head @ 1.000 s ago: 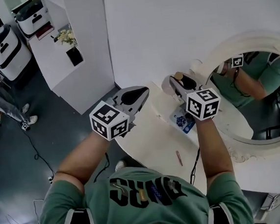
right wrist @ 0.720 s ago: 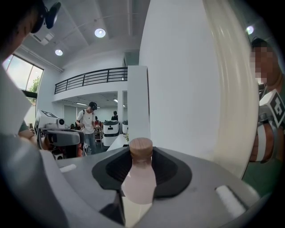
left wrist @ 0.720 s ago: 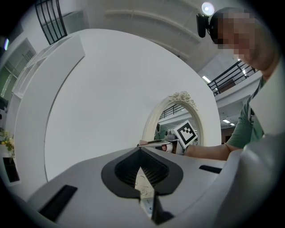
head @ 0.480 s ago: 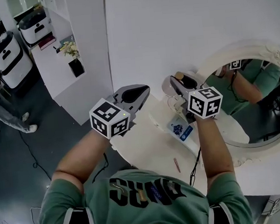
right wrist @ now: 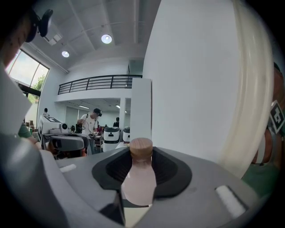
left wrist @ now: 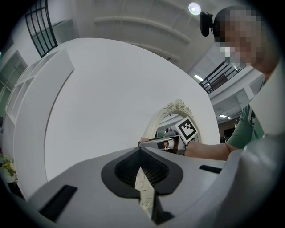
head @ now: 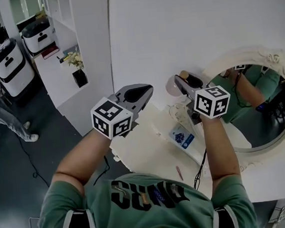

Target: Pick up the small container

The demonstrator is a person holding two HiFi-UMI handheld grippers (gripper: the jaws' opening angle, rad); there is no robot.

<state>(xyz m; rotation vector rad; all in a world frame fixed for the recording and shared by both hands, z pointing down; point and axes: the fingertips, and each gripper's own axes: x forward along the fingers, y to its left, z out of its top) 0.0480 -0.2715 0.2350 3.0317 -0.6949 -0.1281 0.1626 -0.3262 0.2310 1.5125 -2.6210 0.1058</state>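
Observation:
The small container (right wrist: 139, 180) is a pale pink bottle with a brown round cap. My right gripper (right wrist: 141, 165) is shut on it, pads pressing its sides, cap pointing away from the camera. In the head view the right gripper (head: 182, 80) holds the container (head: 173, 87) above the white dressing table (head: 146, 153), close to the oval mirror (head: 262, 109). My left gripper (head: 139, 92) hovers to the left over the table's edge with its jaws together and nothing in them. In the left gripper view the left gripper (left wrist: 141, 153) shows only a thin slit between its pads.
A blue-and-white packet (head: 182, 135), a pink stick (head: 179, 171) and a dark cable (head: 202, 164) lie on the table below the right gripper. A white wall rises just behind. A white cabinet with a flower vase (head: 78, 69) and white machines (head: 9, 61) stand far left.
The right gripper with the bottle has risen slightly away from the tabletop and packet. The left gripper has stayed at about the same place. The head camera has shifted a little.

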